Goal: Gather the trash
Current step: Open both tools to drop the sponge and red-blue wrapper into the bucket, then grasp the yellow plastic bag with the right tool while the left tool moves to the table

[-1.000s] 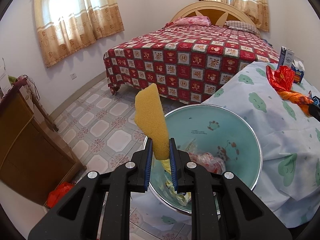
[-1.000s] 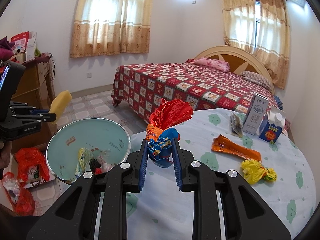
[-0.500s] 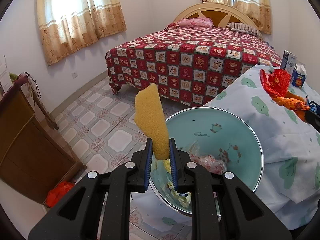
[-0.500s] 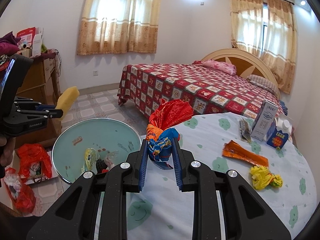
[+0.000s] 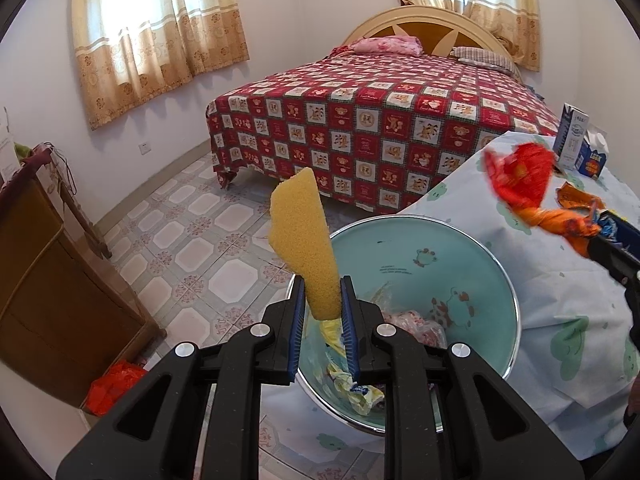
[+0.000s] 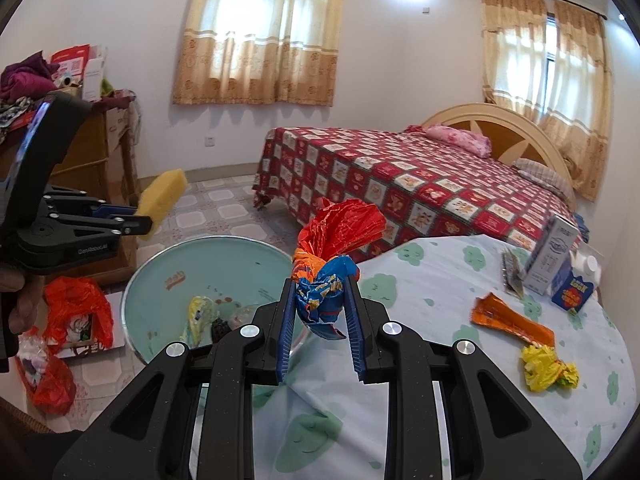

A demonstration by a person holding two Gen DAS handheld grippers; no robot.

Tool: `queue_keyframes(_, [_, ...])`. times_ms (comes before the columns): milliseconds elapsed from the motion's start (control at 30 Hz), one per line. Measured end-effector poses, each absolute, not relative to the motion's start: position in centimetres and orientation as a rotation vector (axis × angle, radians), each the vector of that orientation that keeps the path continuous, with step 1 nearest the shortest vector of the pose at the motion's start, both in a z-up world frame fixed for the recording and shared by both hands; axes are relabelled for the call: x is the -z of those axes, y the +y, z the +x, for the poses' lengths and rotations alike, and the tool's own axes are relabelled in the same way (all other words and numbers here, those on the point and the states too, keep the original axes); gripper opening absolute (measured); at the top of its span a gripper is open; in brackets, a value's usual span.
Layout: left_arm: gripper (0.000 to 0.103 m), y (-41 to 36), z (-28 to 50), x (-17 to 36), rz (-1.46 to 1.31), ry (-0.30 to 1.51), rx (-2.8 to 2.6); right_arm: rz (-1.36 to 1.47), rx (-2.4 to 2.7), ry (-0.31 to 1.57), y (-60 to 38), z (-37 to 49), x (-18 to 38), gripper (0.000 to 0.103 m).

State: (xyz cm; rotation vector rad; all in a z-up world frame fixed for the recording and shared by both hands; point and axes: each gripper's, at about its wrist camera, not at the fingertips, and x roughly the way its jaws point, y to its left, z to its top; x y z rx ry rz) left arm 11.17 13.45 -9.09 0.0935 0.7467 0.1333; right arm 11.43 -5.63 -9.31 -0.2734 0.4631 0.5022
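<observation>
A yellow sponge (image 5: 302,236) stands upright between the blue pads of my left gripper (image 5: 322,282), which is shut on it above the near rim of a teal basin (image 5: 516,312). The basin holds several crumpled wrappers. In the right wrist view my right gripper (image 6: 320,284) is shut on a crumpled red, orange and blue wrapper bundle (image 6: 340,228), at the table's edge beside the basin (image 6: 224,264). That view also shows the left gripper (image 6: 140,220) with the sponge (image 6: 162,198). The left wrist view shows the bundle (image 5: 520,176) at the right.
The table (image 6: 420,280) wears a pale cloud-print cloth with an orange wrapper (image 6: 512,322), a yellow crumpled wrapper (image 6: 548,368), a dark packet (image 6: 510,276) and two cartons (image 6: 550,256). Behind it is a bed (image 6: 400,184). A wooden cabinet (image 5: 52,280) and red bags (image 6: 76,304) stand left of the basin.
My right gripper has carried the wrapper bundle sideways toward the basin and rolled a little. The left gripper and sponge have stayed in place.
</observation>
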Motion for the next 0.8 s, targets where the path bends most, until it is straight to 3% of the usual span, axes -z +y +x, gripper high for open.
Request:
queue_keyframes(67, [0.028, 13.2, 11.2, 9.1, 0.09, 0.747, -0.122, -0.284, -0.537, 0.473, -5.1, 11.2, 9.6, 0.03])
queue_keyframes(133, [0.047, 13.0, 11.1, 9.1, 0.088, 0.745, -0.117, -0.298, -0.533, 0.461, -4.8, 11.0, 9.8, 0.042])
queue_keyframes(167, [0.05, 12.8, 11.1, 9.2, 0.093, 0.743, -0.115, -0.297, -0.534, 0.467, -4.8, 11.0, 9.9, 0.045])
queue_keyframes(533, [0.072, 12.0, 11.0, 10.1, 0.103, 0.756, -0.118, -0.267, -0.439, 0.483, -8.4, 11.3, 10.0, 0.052])
queue_keyframes(800, [0.073, 10.3, 12.1, 11.9, 0.124, 0.806, -0.11, -0.069, -0.05, 0.607, -22.8, 15.8, 10.5, 0.056])
